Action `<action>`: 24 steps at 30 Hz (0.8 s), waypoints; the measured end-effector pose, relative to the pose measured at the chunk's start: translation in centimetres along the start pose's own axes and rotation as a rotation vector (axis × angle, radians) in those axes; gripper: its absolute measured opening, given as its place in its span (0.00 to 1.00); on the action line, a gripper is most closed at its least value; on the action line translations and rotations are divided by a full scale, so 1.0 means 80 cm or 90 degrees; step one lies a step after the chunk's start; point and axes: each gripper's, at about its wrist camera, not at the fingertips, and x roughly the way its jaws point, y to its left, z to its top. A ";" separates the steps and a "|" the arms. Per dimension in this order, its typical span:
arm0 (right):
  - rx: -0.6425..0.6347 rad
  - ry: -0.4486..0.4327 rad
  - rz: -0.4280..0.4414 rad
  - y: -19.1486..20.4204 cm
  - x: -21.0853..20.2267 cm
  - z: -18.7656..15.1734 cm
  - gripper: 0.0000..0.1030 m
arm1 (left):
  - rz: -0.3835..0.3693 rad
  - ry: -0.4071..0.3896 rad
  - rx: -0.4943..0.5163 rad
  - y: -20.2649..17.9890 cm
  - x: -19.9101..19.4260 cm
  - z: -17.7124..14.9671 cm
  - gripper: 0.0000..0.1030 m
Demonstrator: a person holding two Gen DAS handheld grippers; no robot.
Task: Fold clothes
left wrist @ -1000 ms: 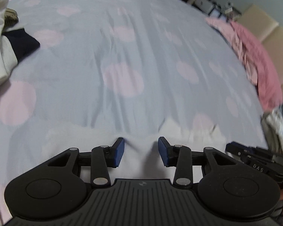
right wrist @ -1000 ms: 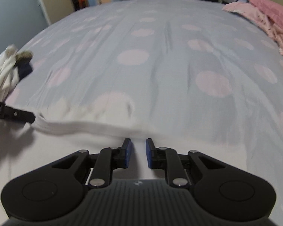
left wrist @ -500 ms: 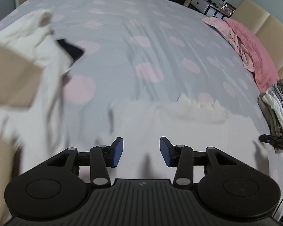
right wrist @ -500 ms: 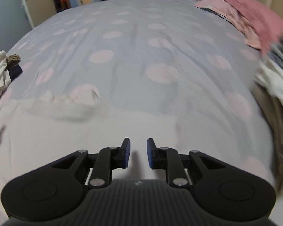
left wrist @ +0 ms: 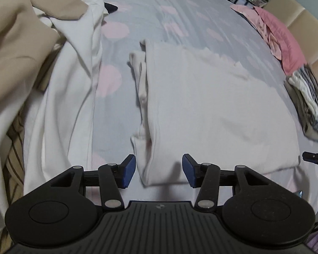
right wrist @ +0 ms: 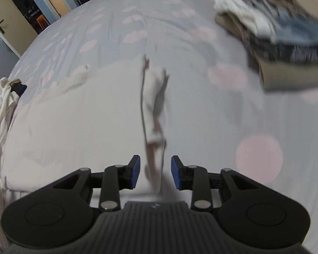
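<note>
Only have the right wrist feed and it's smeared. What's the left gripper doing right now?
Observer: The left gripper is open, and its jaws have just been opening. The near corner of the white garment shows between its fingers, with neither pad pressing on it.
Operator: What's on its left side?
Observer: An unfolded heap close by: a large beige garment with white clothes.
Operator: And far right?
Observer: Pink clothes lie at the bed's edge, beyond the folded stack.
</note>
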 end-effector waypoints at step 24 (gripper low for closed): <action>0.121 0.026 0.043 -0.028 0.016 -0.009 0.52 | -0.012 -0.002 -0.167 0.031 0.014 -0.013 0.57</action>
